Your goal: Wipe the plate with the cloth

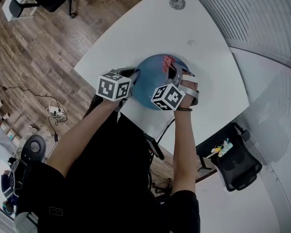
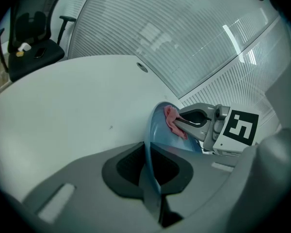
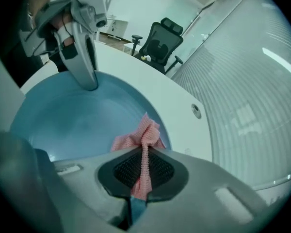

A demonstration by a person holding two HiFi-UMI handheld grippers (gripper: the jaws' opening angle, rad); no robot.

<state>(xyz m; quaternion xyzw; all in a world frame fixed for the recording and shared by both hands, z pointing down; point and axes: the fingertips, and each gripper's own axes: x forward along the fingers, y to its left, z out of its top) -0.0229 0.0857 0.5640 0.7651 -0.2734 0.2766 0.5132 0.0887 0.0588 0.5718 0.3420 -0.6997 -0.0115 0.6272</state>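
A blue plate [image 1: 153, 84] is tilted up off the white table [image 1: 136, 38], seen edge-on in the left gripper view [image 2: 150, 144]. My left gripper [image 1: 134, 78] is shut on the plate's left rim and holds it. A pink cloth [image 3: 138, 140] is pinched between the jaws of my right gripper [image 1: 173, 73], bunched against the plate's inner face [image 3: 77, 120] near its far rim. The same cloth [image 1: 168, 63] shows as a pink wad at the plate's upper right, and in the left gripper view the cloth [image 2: 172, 120] lies on the plate under the right gripper's fingers [image 2: 196, 123].
A round grommet [image 1: 177, 3] sits in the table far from me. A black office chair [image 1: 235, 161] stands to the right of the table's near edge, another chair [image 2: 34, 38] beyond the table. A ribbed glass wall [image 1: 252, 18] curves round the right side.
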